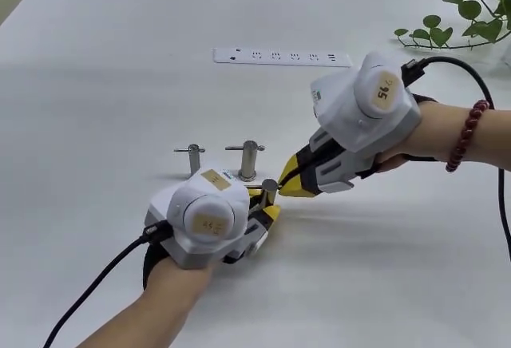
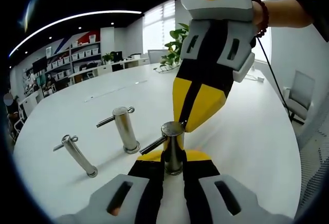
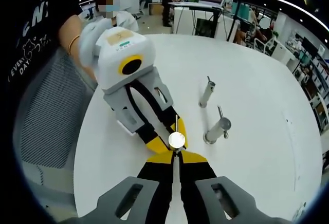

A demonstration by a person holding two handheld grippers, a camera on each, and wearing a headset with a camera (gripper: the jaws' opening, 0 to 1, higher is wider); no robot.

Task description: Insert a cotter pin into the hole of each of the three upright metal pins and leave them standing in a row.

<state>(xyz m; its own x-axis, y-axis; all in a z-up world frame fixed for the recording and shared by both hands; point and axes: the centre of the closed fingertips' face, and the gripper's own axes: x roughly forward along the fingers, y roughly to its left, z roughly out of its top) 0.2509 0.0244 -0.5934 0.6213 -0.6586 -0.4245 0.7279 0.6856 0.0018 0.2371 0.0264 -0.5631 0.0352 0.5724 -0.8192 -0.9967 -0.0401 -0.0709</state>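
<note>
Three upright metal pins stand on the white table [image 1: 120, 85]. The far two pins [image 1: 194, 157] [image 1: 248, 159] each carry a cotter pin through the head. My left gripper [image 1: 267, 206] [image 2: 172, 158] is shut on the base of the third pin [image 1: 270, 187] [image 2: 172, 144]. A cotter pin [image 2: 151, 145] [image 3: 177, 124] runs through this pin's hole, its tip sticking out on the far side. My right gripper [image 1: 284, 186] [image 3: 176, 154], its jaws together, holds that cotter pin at the pin head [image 3: 176, 140]. It enters the left gripper view from above [image 2: 198, 106].
A white power strip [image 1: 282, 57] lies further back on the table. A leafy plant [image 1: 463, 21] trails over the far right corner. Black cables run from both grippers, one toward the near edge [image 1: 88, 292].
</note>
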